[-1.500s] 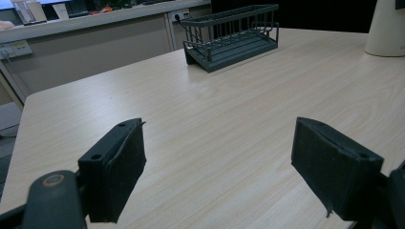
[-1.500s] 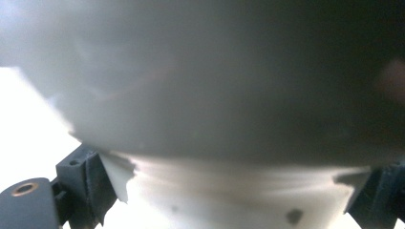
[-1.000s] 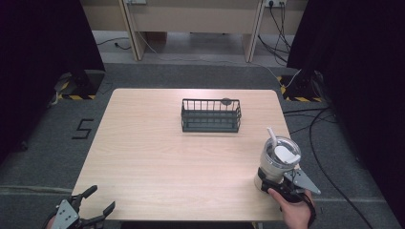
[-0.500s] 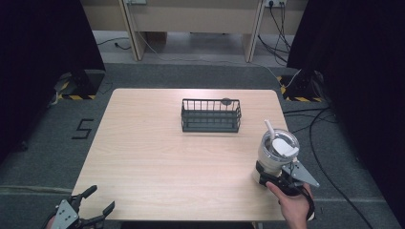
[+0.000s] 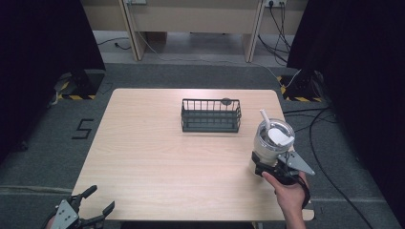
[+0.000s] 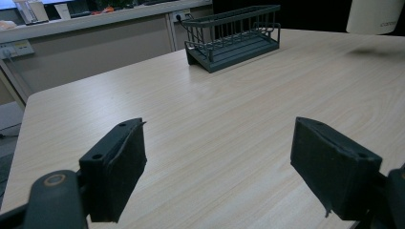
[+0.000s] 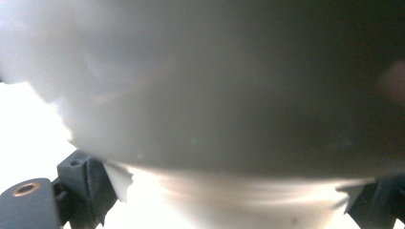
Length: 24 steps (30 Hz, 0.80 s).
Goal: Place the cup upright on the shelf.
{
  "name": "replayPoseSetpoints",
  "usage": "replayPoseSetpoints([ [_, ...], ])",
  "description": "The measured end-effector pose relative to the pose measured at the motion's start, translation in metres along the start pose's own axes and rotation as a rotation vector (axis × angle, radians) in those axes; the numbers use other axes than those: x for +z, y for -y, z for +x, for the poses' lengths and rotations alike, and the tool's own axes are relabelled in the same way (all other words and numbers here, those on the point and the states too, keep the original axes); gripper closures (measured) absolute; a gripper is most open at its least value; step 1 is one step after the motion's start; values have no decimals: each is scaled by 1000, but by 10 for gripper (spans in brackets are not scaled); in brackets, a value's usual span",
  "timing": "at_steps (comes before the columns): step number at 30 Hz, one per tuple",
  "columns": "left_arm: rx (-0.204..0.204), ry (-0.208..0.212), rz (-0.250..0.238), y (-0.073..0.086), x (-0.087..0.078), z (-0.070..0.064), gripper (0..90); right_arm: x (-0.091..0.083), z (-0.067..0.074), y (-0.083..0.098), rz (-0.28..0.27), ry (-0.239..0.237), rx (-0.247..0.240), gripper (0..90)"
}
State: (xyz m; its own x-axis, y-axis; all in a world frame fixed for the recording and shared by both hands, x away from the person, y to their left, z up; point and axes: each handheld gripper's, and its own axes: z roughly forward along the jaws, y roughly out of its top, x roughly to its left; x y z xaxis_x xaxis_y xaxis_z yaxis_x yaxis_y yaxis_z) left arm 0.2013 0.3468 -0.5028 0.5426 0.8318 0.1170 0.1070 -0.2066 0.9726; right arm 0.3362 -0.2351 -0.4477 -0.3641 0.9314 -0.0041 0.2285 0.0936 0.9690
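Since the earlier frames the tumbler [image 5: 273, 141] has travelled a little farther from the bench's [image 5: 157, 162] near edge, toward the rack [image 5: 210, 116], carried by the right hand-held gripper [image 5: 267, 164]. That gripper is clenched on the tumbler's lower body, low on the cup, over the bench's right side. The left hand-held gripper [image 5: 98, 204] hangs released at the near left corner, jaws wide apart. The tumbler stands upright, long axis vertical, lid up, straw [image 5: 264, 117] leaning up and away toward the rack. To do this carry well, the person should probably keep the cup level, since so low a grip leaves it top-heavy, and move slowly.
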Motion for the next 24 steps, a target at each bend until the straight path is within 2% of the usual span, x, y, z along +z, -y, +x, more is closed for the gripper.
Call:
replayPoseSetpoints([
  [24,-6,1,-4,0,0,0,191,33,7,-33,-33,-19,-9,102],
])
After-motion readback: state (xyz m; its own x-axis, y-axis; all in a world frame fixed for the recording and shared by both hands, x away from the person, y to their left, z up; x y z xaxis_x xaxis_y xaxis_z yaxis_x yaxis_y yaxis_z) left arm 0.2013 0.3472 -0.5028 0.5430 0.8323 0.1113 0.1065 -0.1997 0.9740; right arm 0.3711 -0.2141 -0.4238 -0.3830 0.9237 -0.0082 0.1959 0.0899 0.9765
